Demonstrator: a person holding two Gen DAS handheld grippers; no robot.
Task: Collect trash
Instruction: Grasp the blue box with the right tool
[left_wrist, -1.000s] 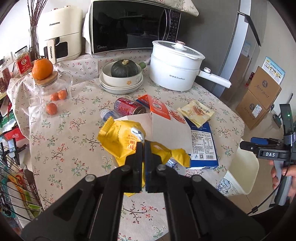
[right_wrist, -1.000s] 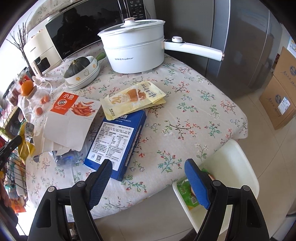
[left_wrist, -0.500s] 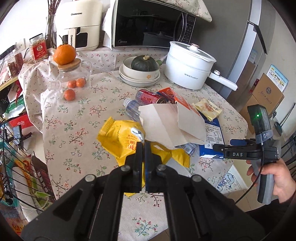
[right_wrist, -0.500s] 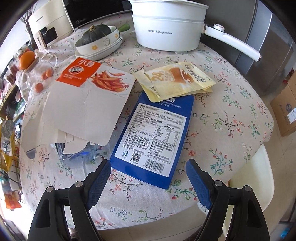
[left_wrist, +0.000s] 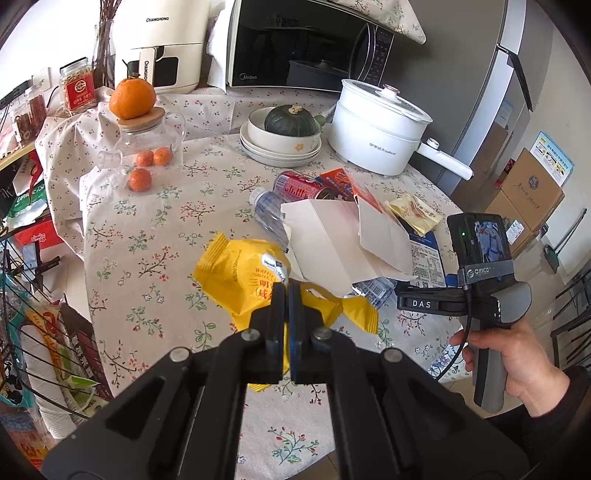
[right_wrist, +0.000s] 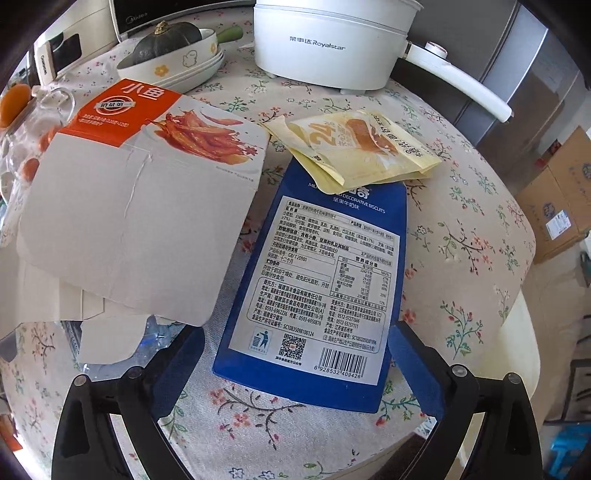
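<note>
My left gripper (left_wrist: 286, 295) is shut on a yellow snack bag (left_wrist: 240, 273), which it holds just above the flowered tablecloth (left_wrist: 147, 258). My right gripper (right_wrist: 297, 343) points steeply down over the near end of a blue biscuit box (right_wrist: 317, 280). Its jaws are opening, and the blue pads (right_wrist: 406, 350) stand wide on either side of the box without touching it. A flattened white and orange carton (right_wrist: 140, 206) lies to the left of the box. A pale yellow sachet (right_wrist: 362, 147) rests on the box's far end. A red can (left_wrist: 299, 188) and a plastic bottle (left_wrist: 269, 210) lie behind the carton.
A white electric pot (right_wrist: 325, 48), a bowl holding a green squash (left_wrist: 288, 122) and a glass jar with oranges (left_wrist: 147, 136) stand at the back. A cream bin (right_wrist: 524, 350) sits below the table's right edge. A wire basket (left_wrist: 29, 332) of packets is on the left.
My right gripper has come down and in over the blue box, and its jaws have spread wider. My left gripper, still shut on the yellow bag, drew back a little from the table.
</note>
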